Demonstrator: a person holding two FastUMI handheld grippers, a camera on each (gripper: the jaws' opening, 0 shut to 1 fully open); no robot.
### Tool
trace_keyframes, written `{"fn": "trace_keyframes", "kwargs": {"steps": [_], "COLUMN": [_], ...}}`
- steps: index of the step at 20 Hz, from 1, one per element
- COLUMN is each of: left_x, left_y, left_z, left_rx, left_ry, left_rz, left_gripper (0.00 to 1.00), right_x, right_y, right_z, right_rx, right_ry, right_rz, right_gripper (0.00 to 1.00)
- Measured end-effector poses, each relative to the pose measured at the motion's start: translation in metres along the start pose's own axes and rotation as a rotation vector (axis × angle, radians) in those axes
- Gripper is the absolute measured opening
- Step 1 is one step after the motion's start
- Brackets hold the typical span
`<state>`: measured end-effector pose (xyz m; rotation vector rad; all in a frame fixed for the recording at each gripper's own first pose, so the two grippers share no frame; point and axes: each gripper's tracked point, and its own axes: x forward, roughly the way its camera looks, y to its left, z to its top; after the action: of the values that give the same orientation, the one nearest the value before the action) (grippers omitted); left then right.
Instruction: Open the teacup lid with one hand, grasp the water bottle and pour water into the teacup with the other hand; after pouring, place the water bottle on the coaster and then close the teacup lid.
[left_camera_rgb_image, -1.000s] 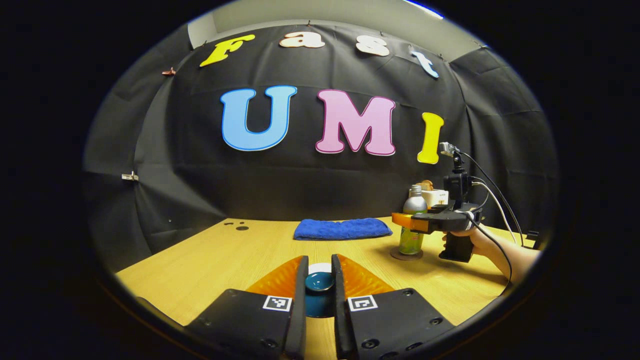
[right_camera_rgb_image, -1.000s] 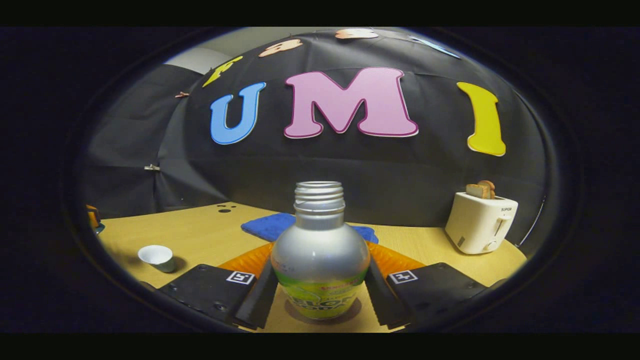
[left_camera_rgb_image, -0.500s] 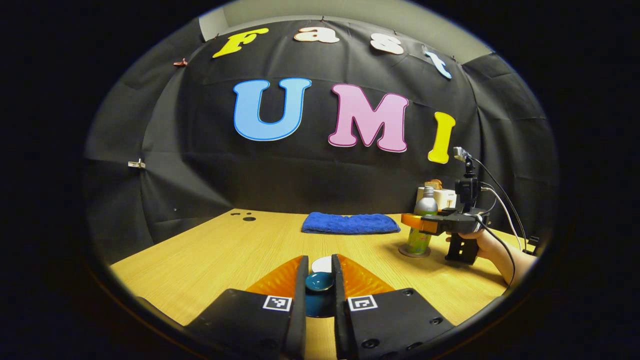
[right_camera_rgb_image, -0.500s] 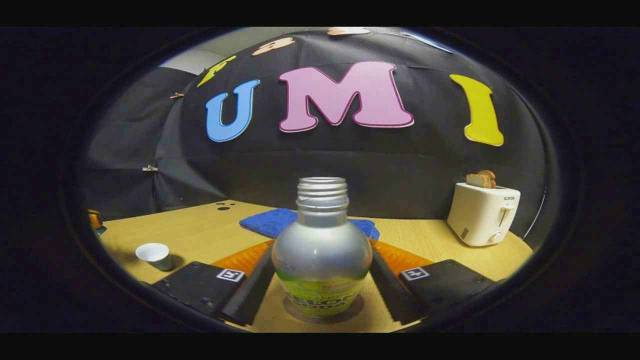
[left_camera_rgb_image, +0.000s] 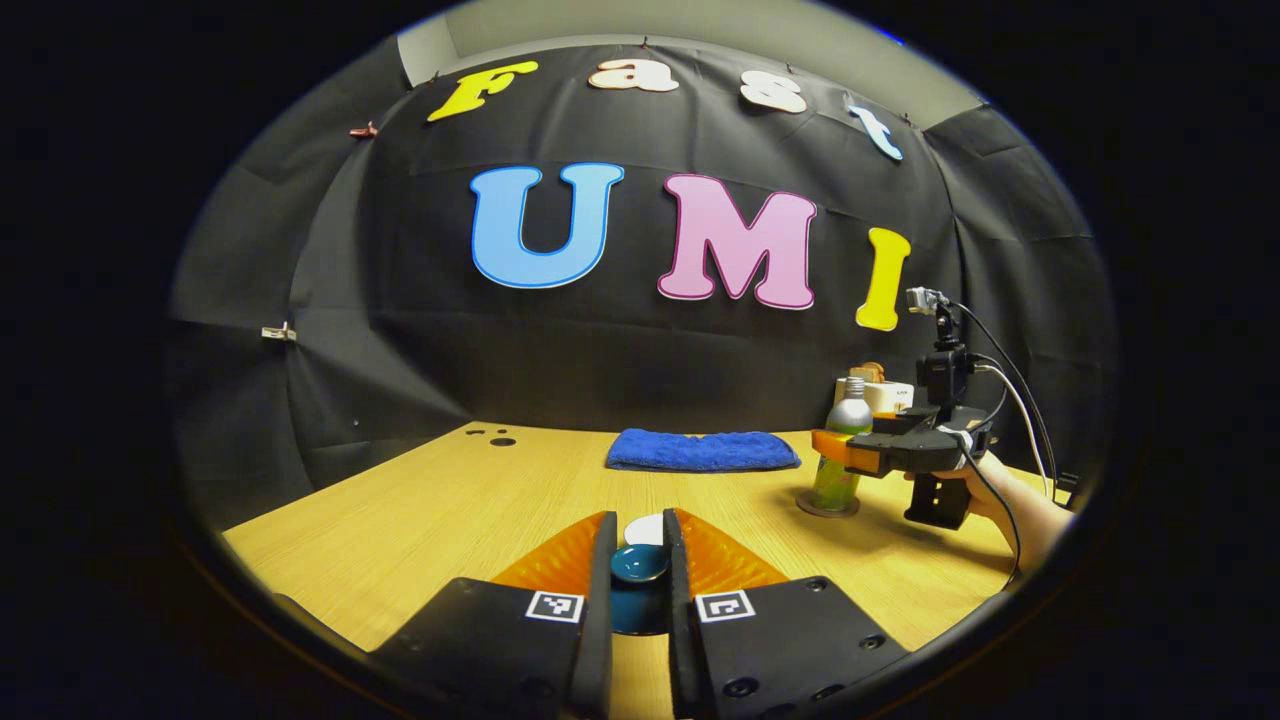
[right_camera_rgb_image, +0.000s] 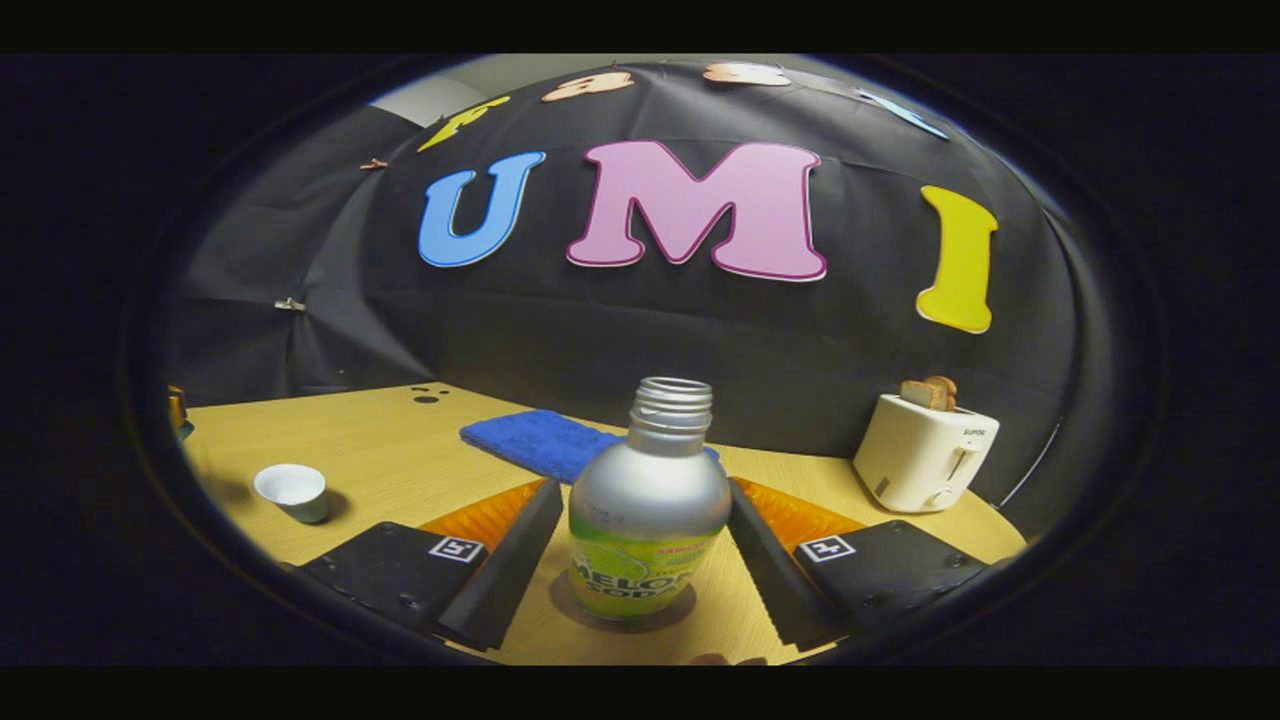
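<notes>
My left gripper (left_camera_rgb_image: 638, 520) is shut on the dark teal teacup lid (left_camera_rgb_image: 640, 563), held above the table. Just beyond the lid lies the white teacup (left_camera_rgb_image: 648, 527), standing open, also at the left in the right gripper view (right_camera_rgb_image: 290, 490). The silver bottle with a green label (right_camera_rgb_image: 650, 510), capless, stands upright on the round brown coaster (right_camera_rgb_image: 600, 612). My right gripper (right_camera_rgb_image: 645, 487) is open around the bottle, with a gap beside each finger. In the left gripper view that gripper (left_camera_rgb_image: 828, 447) hangs beside the bottle (left_camera_rgb_image: 845, 440), held by a hand (left_camera_rgb_image: 1000, 490).
A folded blue towel (left_camera_rgb_image: 700, 450) lies at the back of the wooden table (left_camera_rgb_image: 420, 510). A white toaster (right_camera_rgb_image: 925, 455) holding bread slices stands at the back right, behind the bottle. The black cloth wall closes the far side.
My right gripper's fingers have spread off the bottle and drawn back a little, leaving it on the coaster. The left gripper keeps hold of the lid, nearly still.
</notes>
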<state>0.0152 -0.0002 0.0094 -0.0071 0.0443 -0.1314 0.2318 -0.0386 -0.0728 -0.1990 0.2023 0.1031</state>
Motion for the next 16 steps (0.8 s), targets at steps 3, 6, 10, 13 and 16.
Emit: {"fn": "trace_keyframes", "kwargs": {"steps": [3, 6, 10, 13, 16], "left_x": [-0.004, -0.006, 0.002, 0.018, 0.036], "left_y": [-0.005, -0.009, -0.014, -0.015, -0.013], "left_z": [0.003, 0.006, 0.013, 0.015, 0.012], "left_rx": [0.004, 0.010, 0.000, -0.008, 0.000], "left_ry": [-0.009, -0.018, -0.031, -0.029, -0.015], "left_rz": [-0.003, -0.002, -0.010, -0.019, -0.011], "left_gripper": [0.27, 0.27, 0.27, 0.28, 0.27], "right_x": [-0.013, -0.033, -0.069, -0.100, -0.128], "right_y": [-0.003, -0.002, -0.008, -0.009, -0.012], "right_z": [0.000, 0.004, 0.015, 0.028, 0.039], "right_rx": [0.044, 0.077, 0.035, 0.043, 0.084], "right_ry": [0.009, 0.004, -0.029, -0.068, -0.106], "right_rz": [-0.008, -0.002, -0.023, -0.033, -0.034], "right_gripper": [0.98, 0.98, 0.98, 0.98, 0.98]}}
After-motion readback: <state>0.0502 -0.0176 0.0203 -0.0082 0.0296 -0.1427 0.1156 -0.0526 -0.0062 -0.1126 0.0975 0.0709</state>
